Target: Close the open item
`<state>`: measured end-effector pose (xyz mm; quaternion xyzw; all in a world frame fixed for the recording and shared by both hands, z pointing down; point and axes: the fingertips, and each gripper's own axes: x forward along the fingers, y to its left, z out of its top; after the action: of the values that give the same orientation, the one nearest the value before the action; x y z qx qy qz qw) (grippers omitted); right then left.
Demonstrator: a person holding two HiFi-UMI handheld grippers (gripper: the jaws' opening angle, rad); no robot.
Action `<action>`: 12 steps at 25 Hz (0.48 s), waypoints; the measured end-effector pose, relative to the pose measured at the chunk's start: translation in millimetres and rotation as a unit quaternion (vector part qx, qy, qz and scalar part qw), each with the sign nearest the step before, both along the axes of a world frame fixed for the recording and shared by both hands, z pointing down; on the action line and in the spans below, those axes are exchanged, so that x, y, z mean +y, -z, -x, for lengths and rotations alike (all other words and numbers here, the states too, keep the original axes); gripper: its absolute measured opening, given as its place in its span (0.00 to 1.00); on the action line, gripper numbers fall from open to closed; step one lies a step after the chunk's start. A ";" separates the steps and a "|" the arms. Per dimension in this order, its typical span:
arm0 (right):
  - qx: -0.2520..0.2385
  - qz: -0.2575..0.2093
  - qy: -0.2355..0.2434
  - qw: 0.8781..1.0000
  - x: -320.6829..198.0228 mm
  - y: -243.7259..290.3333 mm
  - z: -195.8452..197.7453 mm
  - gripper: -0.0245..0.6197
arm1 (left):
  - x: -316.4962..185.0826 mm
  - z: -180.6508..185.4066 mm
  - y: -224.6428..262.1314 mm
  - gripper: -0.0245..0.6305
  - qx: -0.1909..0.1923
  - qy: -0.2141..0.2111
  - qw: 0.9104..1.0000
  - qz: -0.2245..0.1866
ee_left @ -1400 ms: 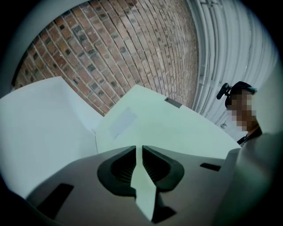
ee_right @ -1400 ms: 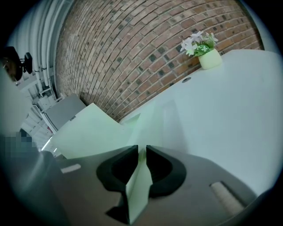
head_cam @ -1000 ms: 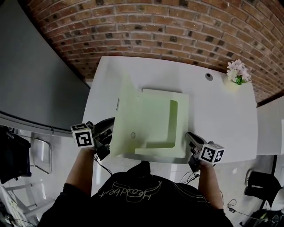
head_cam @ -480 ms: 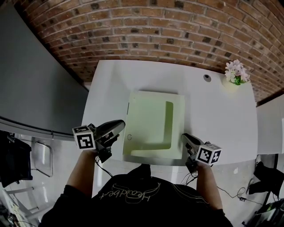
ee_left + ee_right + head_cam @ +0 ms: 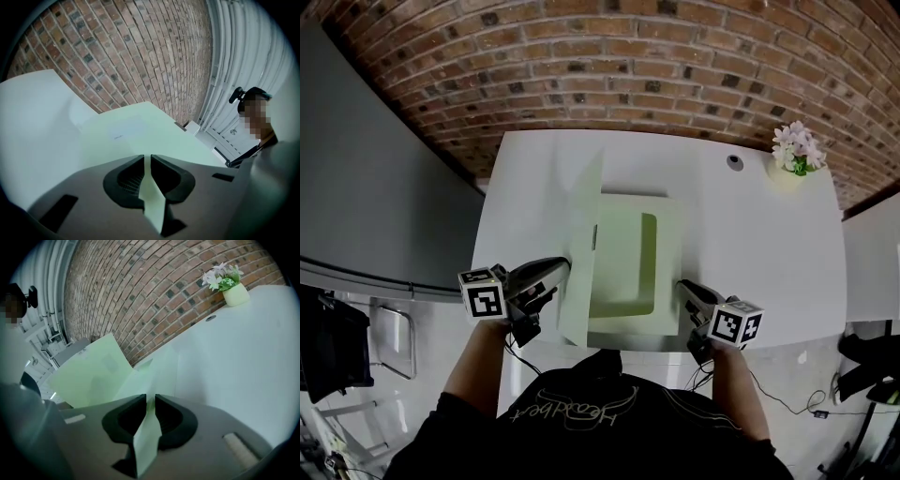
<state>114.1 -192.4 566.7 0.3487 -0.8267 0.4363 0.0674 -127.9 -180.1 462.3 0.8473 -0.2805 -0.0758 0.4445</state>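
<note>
Head view: one pale green folder [image 5: 628, 272] lies on the white bench [image 5: 750, 234], near its front edge; its long axis runs from the person toward the brick wall [image 5: 581, 66]; its cover stands raised along the left side, tilted, so the folder is open. Two grippers reach in from below, forearms roughly parallel; the left gripper [image 5: 555, 270] meets the raised cover low on its outer face; the right gripper [image 5: 682, 287] is at the folder's near right corner. One flower pot [image 5: 795, 150] stands at the far right, well apart.

Left gripper view: the jaws are pressed together on a thin green edge of the folder [image 5: 140, 136]; one person [image 5: 255, 140] stands at the right.

Right gripper view: the jaws are narrow, pinching the folder's sheet edge; the raised cover [image 5: 93, 371] leans at left.
</note>
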 end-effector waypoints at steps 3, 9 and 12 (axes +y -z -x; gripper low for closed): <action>-0.006 0.001 0.000 1.000 -0.5 1.0 3.6 0.14 | -0.4 -2.9 -1.2 0.10 -0.003 -0.007 1.000 0.004; -0.011 0.006 0.000 1.000 -0.4 2.2 13.1 0.14 | -1.1 -5.2 -4.6 0.10 -0.003 -0.010 1.000 0.013; -0.014 0.005 0.003 1.000 -1.4 2.9 17.3 0.14 | -1.7 -8.0 -7.3 0.10 -0.006 -0.012 1.000 0.015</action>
<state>96.8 -193.8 563.7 0.3400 -0.8262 0.4455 0.0585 -119.9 -181.8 469.6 0.8443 -0.2736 -0.0612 0.4568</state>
